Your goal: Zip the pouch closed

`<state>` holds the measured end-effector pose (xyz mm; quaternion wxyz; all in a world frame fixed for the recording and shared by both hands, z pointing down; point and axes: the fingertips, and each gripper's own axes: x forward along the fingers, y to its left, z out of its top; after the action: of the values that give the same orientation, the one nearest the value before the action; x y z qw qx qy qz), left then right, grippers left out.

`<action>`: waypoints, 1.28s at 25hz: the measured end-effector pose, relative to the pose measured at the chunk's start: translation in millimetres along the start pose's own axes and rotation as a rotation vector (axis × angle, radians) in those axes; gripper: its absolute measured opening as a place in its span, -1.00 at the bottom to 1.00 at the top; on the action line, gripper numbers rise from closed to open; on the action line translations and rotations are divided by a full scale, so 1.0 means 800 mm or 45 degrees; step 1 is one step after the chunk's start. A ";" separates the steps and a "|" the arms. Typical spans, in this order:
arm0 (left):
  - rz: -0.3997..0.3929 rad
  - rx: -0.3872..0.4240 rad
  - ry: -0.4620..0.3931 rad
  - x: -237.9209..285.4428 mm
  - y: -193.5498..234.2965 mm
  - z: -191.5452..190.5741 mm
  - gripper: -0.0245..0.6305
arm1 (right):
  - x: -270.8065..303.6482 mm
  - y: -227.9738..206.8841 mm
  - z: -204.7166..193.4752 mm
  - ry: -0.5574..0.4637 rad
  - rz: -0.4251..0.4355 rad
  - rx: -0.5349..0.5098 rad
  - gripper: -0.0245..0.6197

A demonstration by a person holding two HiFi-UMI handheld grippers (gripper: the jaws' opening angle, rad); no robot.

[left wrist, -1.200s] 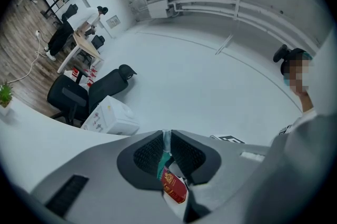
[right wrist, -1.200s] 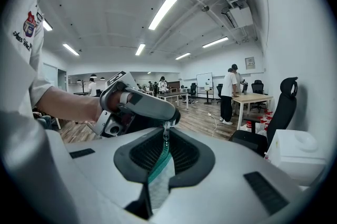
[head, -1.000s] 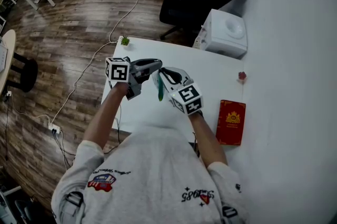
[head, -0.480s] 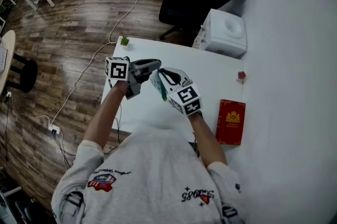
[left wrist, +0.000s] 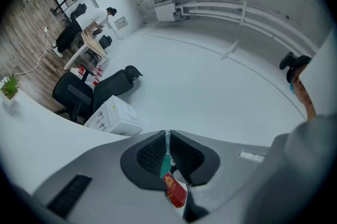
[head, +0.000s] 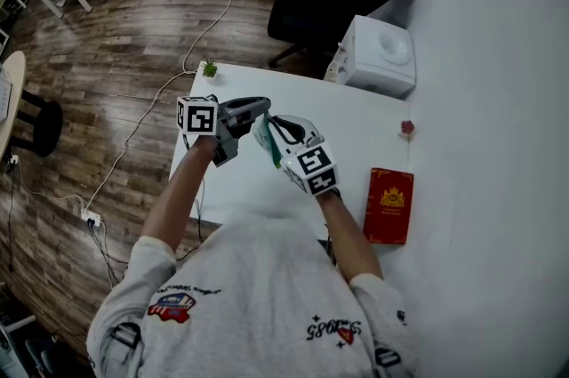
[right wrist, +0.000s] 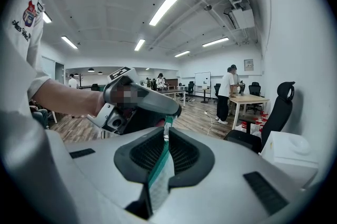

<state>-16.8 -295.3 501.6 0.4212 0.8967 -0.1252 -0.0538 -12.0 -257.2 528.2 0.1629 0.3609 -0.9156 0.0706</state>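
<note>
The pouch point(head: 272, 147) is a flat, pale piece with a green edge, held in the air over the white table point(head: 356, 136). My right gripper point(head: 268, 132) is shut on it. In the right gripper view the pouch point(right wrist: 158, 181) runs between the pads of that gripper point(right wrist: 165, 138). My left gripper point(head: 264, 108) comes in from the left, tip to tip with the right one. It is shut on a thin green-and-white bit of the pouch point(left wrist: 166, 165) at the pads point(left wrist: 167, 157). The zipper itself is too small to make out.
A red booklet point(head: 389, 205) lies on the table at the right. A white box point(head: 382, 56) stands at the far corner, with a black office chair point(head: 329, 7) behind it. A small plant point(head: 211, 68) sits at the far left corner and a small red thing point(head: 408, 128) near the wall.
The pouch hung straight down from the right gripper a second ago. It has swung up toward the left gripper's tips, and both hands have stayed in place.
</note>
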 end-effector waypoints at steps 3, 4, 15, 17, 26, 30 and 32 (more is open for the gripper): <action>0.017 0.029 -0.011 -0.005 0.002 0.008 -0.87 | -0.003 0.001 -0.005 0.003 0.007 0.002 -0.82; 0.016 0.028 -0.005 -0.005 0.003 0.006 -0.87 | -0.004 0.001 -0.006 -0.001 0.007 0.000 -0.82; 0.049 0.055 0.012 -0.006 0.007 0.004 -0.87 | -0.003 0.000 -0.006 0.000 0.008 0.003 -0.82; 0.049 0.055 0.013 -0.006 0.008 0.003 -0.87 | -0.004 0.000 -0.003 -0.006 0.006 0.006 -0.82; 0.046 0.057 0.016 -0.004 0.009 0.002 -0.87 | -0.003 -0.001 -0.009 -0.007 0.000 0.013 -0.82; 0.046 0.057 0.018 -0.003 0.011 0.002 -0.87 | -0.003 -0.003 -0.008 -0.014 -0.004 0.016 -0.82; 0.047 0.057 0.018 -0.002 0.012 0.002 -0.87 | -0.004 -0.004 -0.009 -0.014 -0.004 0.018 -0.82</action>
<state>-20.8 -301.9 507.5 0.4029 0.9037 -0.1400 -0.0369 -6.3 -255.8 533.9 0.1553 0.3637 -0.9154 0.0747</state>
